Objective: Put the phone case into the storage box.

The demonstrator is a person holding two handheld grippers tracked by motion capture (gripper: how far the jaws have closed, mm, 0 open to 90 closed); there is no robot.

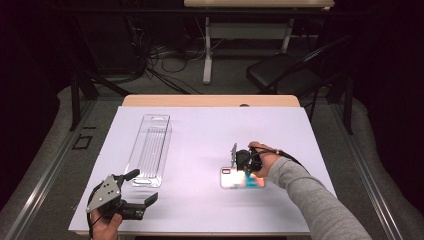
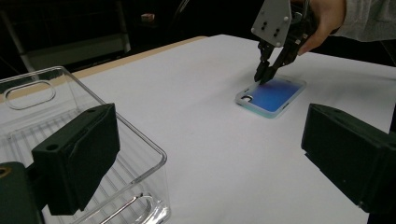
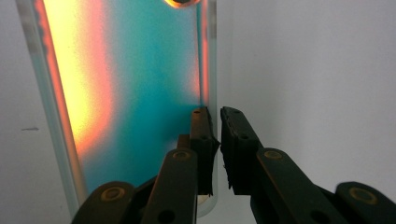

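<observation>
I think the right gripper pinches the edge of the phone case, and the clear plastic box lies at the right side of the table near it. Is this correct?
Not quite. The right gripper does pinch the phone case at its edge, but the clear plastic box lies at the left side of the table, near the open left gripper and apart from the case. The high view shows this.

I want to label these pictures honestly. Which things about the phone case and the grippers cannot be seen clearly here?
- Right gripper on the phone case rim: the pads hide the edge between them, so contact is uncertain.
- Phone case, right gripper view: top and bottom cut off by the frame.
- Phone case, high view: the hand covers part; glare blurs its surface.
- Left gripper, its own view: jaw tips cut off; they stand wide apart.
</observation>
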